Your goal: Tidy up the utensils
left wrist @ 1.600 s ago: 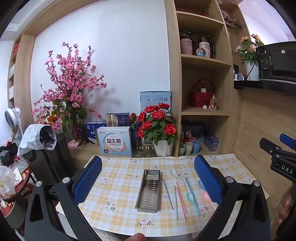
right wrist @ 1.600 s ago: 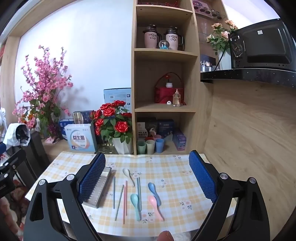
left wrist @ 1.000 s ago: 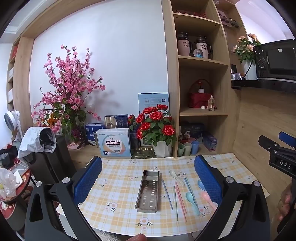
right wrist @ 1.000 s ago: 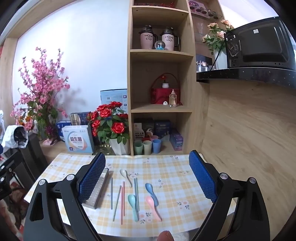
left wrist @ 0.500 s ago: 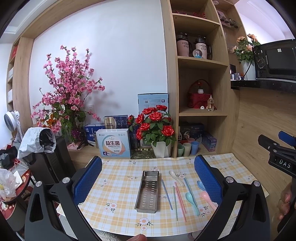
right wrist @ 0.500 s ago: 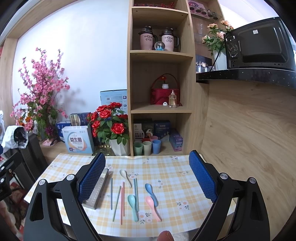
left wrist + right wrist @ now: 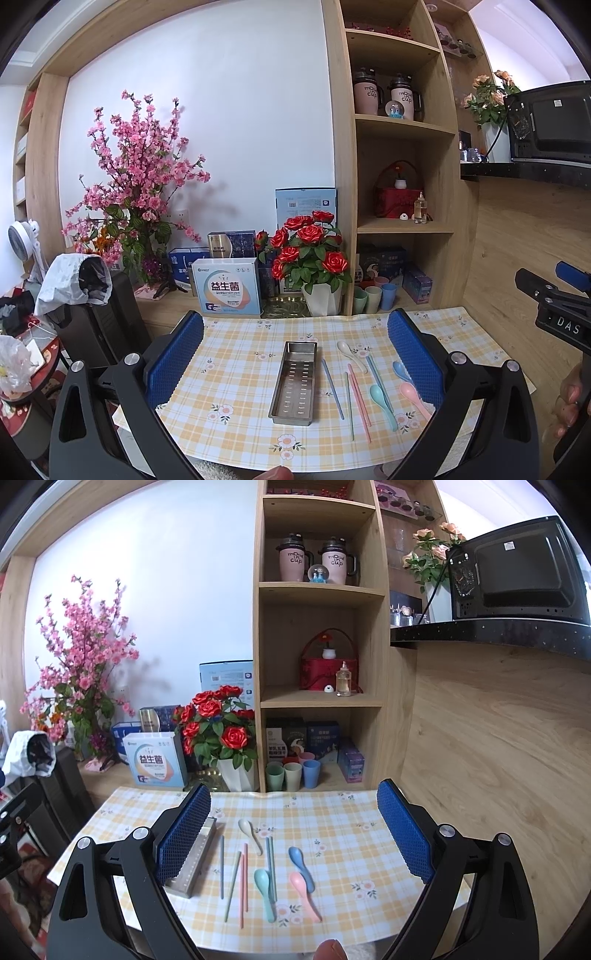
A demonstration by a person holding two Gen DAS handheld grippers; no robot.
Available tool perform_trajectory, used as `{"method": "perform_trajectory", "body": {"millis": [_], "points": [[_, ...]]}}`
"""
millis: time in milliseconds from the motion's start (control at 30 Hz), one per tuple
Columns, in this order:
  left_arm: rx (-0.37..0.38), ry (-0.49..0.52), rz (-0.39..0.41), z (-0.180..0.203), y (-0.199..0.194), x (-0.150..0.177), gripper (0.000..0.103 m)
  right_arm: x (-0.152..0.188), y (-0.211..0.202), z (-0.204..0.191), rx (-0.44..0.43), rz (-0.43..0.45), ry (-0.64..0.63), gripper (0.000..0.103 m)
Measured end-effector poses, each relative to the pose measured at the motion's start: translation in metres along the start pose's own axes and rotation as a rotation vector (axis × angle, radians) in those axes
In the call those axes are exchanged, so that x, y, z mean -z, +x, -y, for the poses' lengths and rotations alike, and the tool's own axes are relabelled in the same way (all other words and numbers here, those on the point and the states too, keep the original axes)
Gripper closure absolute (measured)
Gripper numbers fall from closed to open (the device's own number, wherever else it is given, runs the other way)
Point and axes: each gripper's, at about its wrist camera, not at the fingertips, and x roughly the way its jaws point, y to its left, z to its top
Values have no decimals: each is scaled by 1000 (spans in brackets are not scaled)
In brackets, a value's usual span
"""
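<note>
Both the left hand-held gripper and the right hand-held gripper are wide open and hold nothing. Beyond them, on the tabletop, chopsticks and spoons lie beside the empty metal tray.

The left hand-held gripper has two glossy black, angular fingers with triangular cut-outs, each fitted inside with a blue pad of fine cross-hatched rubber and fastened by round silver screws. The right hand-held gripper is built alike: black frame, blue textured pads, silver screws. Its body carries white "DAS" lettering.
</note>
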Motion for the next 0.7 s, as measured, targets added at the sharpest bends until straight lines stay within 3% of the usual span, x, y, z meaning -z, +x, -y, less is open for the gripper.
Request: {"method": "perform_trajectory", "body": {"millis": [700], "points": [[3, -2, 6, 2, -5, -6, 5, -2, -2, 1, 4, 7, -2, 14]]}}
